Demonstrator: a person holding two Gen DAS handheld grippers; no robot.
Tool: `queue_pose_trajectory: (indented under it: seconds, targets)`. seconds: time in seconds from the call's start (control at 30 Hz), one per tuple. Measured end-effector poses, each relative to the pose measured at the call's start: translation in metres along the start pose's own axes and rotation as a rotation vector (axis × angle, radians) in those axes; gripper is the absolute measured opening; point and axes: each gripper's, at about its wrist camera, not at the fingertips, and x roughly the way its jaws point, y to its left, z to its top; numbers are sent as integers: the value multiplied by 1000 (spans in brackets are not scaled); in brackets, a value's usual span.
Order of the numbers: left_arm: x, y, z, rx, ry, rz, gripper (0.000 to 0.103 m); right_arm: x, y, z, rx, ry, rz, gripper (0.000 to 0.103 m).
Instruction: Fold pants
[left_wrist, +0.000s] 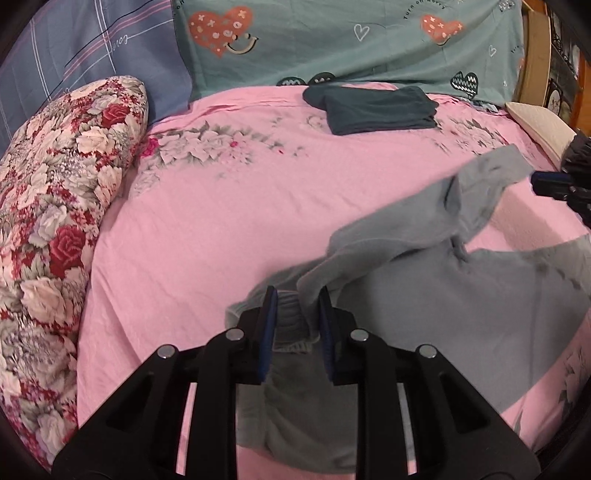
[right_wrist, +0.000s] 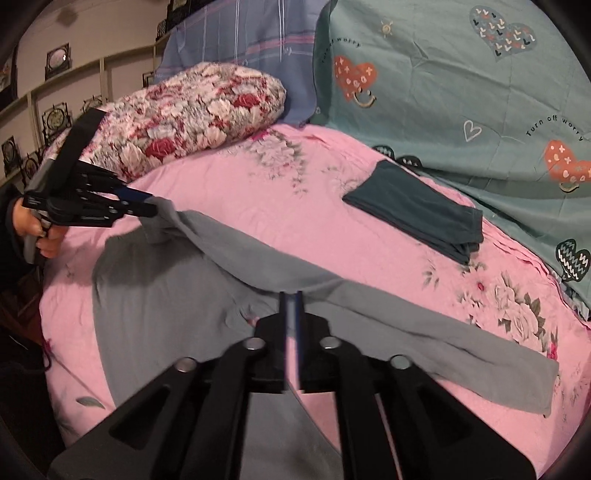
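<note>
Grey pants (left_wrist: 424, 291) lie spread on the pink floral bedsheet (left_wrist: 221, 221). My left gripper (left_wrist: 295, 295) has its jaws a little apart around the ribbed waistband, lifting it. In the right wrist view the left gripper (right_wrist: 147, 206) holds the waistband end raised above the bed. My right gripper (right_wrist: 291, 295) is shut on the grey pants (right_wrist: 221, 266) near the crotch, with one leg stretching right across the sheet. The right gripper also shows at the right edge of the left wrist view (left_wrist: 546, 184).
A folded dark teal garment (left_wrist: 376, 109) lies further back on the bed. A red floral pillow (left_wrist: 59, 206) lies to the left. A teal heart-print quilt (left_wrist: 351, 40) and a blue plaid quilt (left_wrist: 92, 48) stand behind. A wooden headboard (left_wrist: 535, 59) is at the right.
</note>
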Motion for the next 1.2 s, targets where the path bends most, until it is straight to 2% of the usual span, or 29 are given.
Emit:
queue_pose_trajectory:
  seconds: [0.07, 0.13, 0.23, 0.3, 0.5, 0.6, 0.63, 0.67, 0.7, 0.77, 0.87, 0.97, 1.07, 1.2]
  targets:
    - [2, 0, -2, -13, 2, 3, 22, 11, -11, -1, 41, 20, -19, 57]
    - [3, 3, -1, -37, -4, -2, 22, 23, -27, 0, 132, 45, 10, 57]
    - [2, 6, 2, -51, -13, -4, 22, 49, -57, 1, 345, 98, 69, 57]
    - [3, 6, 4, -53, -12, -4, 22, 64, -59, 3, 398, 122, 75, 57]
    - [4, 6, 3, -52, -7, -7, 22, 93, -57, 11, 565, 179, 34, 57]
    - [5, 6, 3, -50, -8, -10, 22, 101, -56, 12, 629, 211, -39, 57]
    - [6, 6, 3, -51, -8, -10, 22, 104, -55, 11, 638, 222, -72, 56]
    - [7, 5, 3, -52, -7, -10, 22, 108, -55, 11, 644, 230, -112, 45]
    - [7, 5, 2, -52, -7, -12, 22, 113, -56, 10, 651, 242, -128, 21]
    - [8, 4, 2, -52, -8, -13, 22, 122, -57, 7, 665, 246, -77, 1]
    - [10, 6, 1, -59, -7, -12, 22, 119, -58, 5, 694, 196, -36, 1]
    - [9, 9, 2, -69, -12, -11, 22, 98, -54, 9, 690, 123, -21, 1]
    - [5, 13, 4, -78, -22, -6, 22, 61, -43, 15, 651, 40, -14, 1]
    - [-1, 20, 6, -82, -36, 10, 22, 18, -25, 17, 614, -29, 27, 1]
